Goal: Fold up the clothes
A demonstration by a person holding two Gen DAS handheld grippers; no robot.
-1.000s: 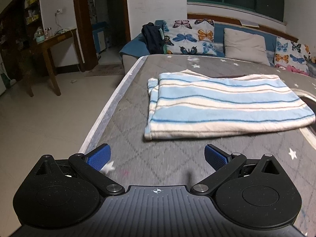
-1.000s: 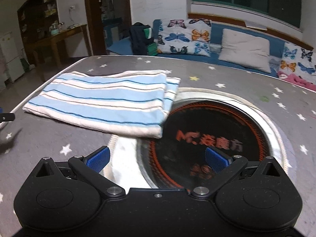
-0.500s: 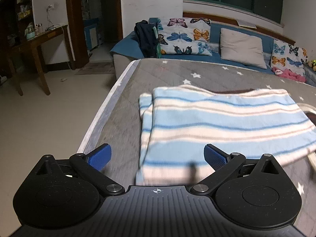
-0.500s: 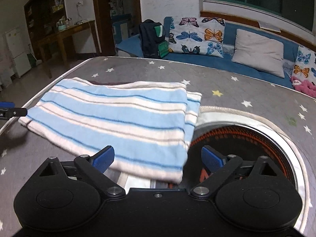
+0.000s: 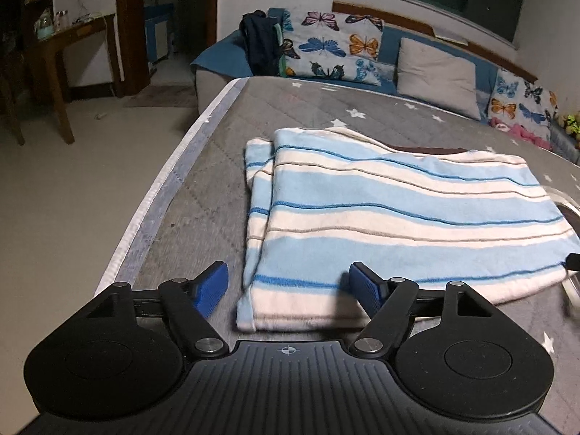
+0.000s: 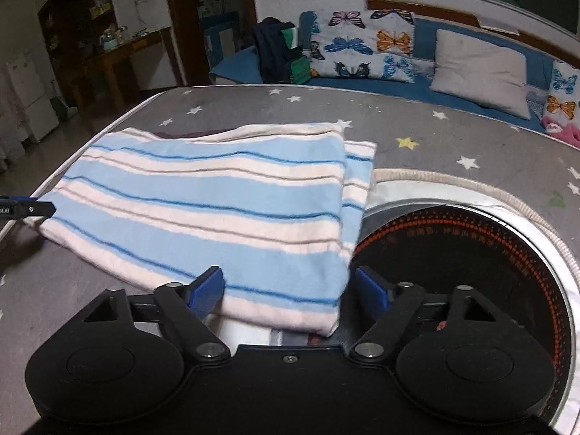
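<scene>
On the grey star-print worktop (image 5: 217, 166): a folded blue-and-white striped cloth (image 5: 398, 214), lying flat, right end overlapping a round black inset (image 6: 471, 253). Now much nearer both cameras than a second ago. Left gripper (image 5: 290, 286) spread wide, straddling the near left corner of the cloth; right gripper (image 6: 290, 290) likewise spread around the near right corner. Touching or just above the fabric — hard to tell. Butterfly cushions (image 5: 333, 50) well beyond.
</scene>
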